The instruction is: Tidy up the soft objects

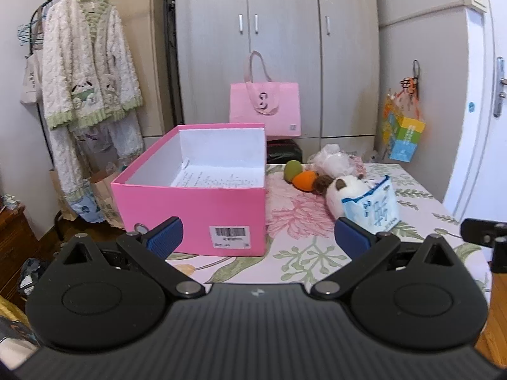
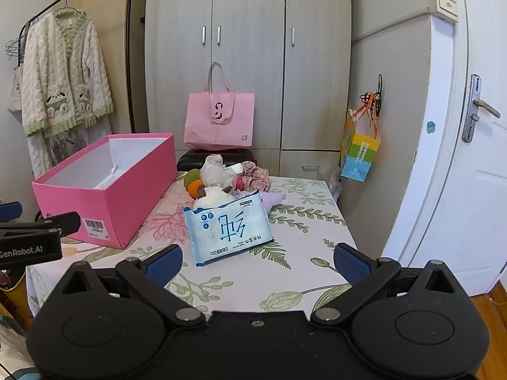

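The soft things lie in a loose heap on the right half of the bench (image 2: 304,253), none of them boxed yet. Nearest is a blue-and-white wipes pack (image 2: 229,232), propped against a white plush toy (image 1: 340,194). Behind those sit a green and orange plush (image 1: 299,175), a crumpled white plastic bag (image 2: 217,169), a floral fabric piece (image 2: 255,177), and a lilac item (image 2: 274,199) at the right of the heap. The pink box (image 1: 190,212), to the left of the heap, holds only printed paper as far as its inside shows, so the sorting looks barely begun. The left tool (image 1: 258,237) hangs before the box, fingers apart and empty. The right tool (image 2: 258,262) faces the wipes pack, also apart and empty.
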`<act>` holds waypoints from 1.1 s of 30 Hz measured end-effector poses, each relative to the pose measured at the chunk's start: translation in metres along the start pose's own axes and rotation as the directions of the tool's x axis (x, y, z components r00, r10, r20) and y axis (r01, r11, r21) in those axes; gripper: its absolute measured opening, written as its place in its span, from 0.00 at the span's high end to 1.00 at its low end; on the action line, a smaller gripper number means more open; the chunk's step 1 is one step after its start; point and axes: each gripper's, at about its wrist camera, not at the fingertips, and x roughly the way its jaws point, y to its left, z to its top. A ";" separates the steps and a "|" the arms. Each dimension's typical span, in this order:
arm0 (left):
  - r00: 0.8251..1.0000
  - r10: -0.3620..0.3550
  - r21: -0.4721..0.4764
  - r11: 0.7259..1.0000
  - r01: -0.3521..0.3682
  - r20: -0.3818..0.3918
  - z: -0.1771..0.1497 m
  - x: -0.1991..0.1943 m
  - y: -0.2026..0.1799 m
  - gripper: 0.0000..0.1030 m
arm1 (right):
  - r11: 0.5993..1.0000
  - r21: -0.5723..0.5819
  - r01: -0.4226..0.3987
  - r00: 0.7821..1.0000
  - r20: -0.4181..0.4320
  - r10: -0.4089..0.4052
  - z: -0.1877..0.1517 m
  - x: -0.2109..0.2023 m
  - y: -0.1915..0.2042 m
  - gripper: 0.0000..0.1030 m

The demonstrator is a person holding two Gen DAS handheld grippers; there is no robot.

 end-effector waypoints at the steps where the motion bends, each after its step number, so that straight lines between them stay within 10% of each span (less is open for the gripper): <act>1: 1.000 -0.020 -0.012 1.000 0.020 0.008 0.000 -0.002 0.002 0.00 | 1.000 0.001 0.000 1.000 -0.001 0.000 0.000 0.000 0.000 0.00; 12: 0.999 -0.040 0.000 0.999 0.040 0.025 -0.003 -0.005 0.002 0.00 | 1.000 -0.010 -0.018 1.000 -0.004 0.018 -0.001 0.003 -0.001 0.00; 24: 0.997 -0.074 -0.072 0.995 0.076 0.036 0.015 0.024 0.001 0.00 | 0.976 -0.084 -0.199 0.944 0.251 0.214 0.000 0.016 -0.023 0.00; 33: 0.989 -0.134 -0.009 0.991 0.135 0.053 0.007 0.073 -0.031 0.01 | 0.937 -0.025 -0.350 0.929 0.116 0.350 0.003 0.100 -0.055 0.00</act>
